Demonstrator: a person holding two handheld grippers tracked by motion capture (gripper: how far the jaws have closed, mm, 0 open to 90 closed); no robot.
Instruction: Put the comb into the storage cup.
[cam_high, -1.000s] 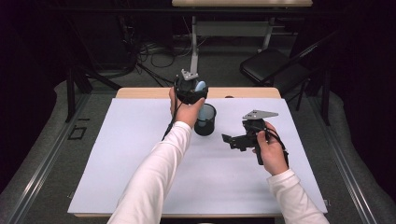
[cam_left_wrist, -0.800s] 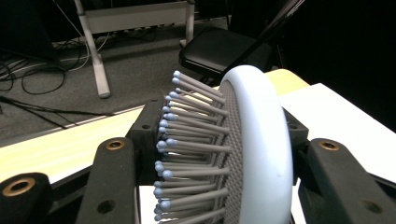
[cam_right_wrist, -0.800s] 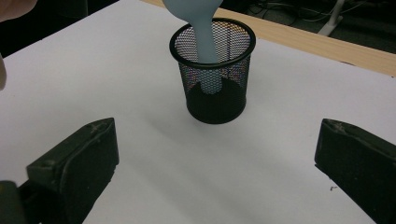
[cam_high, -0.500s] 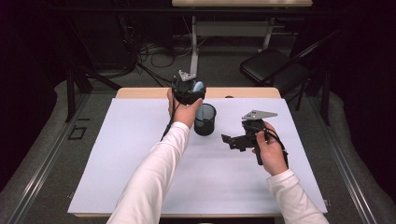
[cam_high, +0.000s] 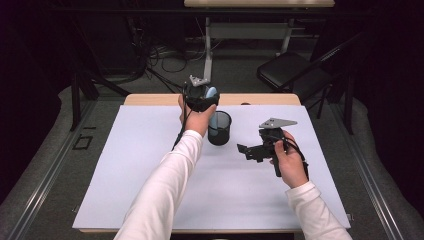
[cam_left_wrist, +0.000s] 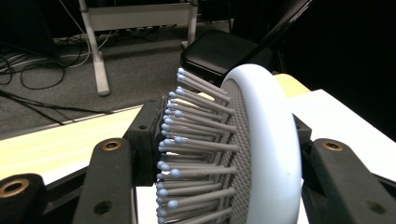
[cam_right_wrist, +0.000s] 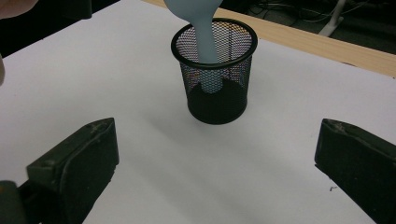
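**Near the far edge of the surface: brush handle in the cup, release still to come**

Near the far edge of the surface (cam_high: 125, 175), about midway along it, stands a black mesh cup (cam_high: 219, 128). The left hand-held gripper (cam_high: 200, 96) hangs just above the cup and clamps the head of a pale blue hairbrush (cam_left_wrist: 261, 154); in the left gripper view the jaws press on either side of the head, with the bristles pointing sideways against one of them. The right gripper view shows the brush's handle (cam_right_wrist: 205, 46) reaching down inside the cup, its tip at or close to the bottom; whether it actually touches I cannot tell.

The right hand-held gripper (cam_high: 252, 150) is held off to the right of the cup, well apart from it, its jaws spread wide and empty, pointing toward the cup.

Judging by this, the work is nearly finished: the brush is picked up, carried over and lowered handle-first into the cup. What seems left is to let go so the brush leans on the rim, then draw the left hand away without tipping the light cup.
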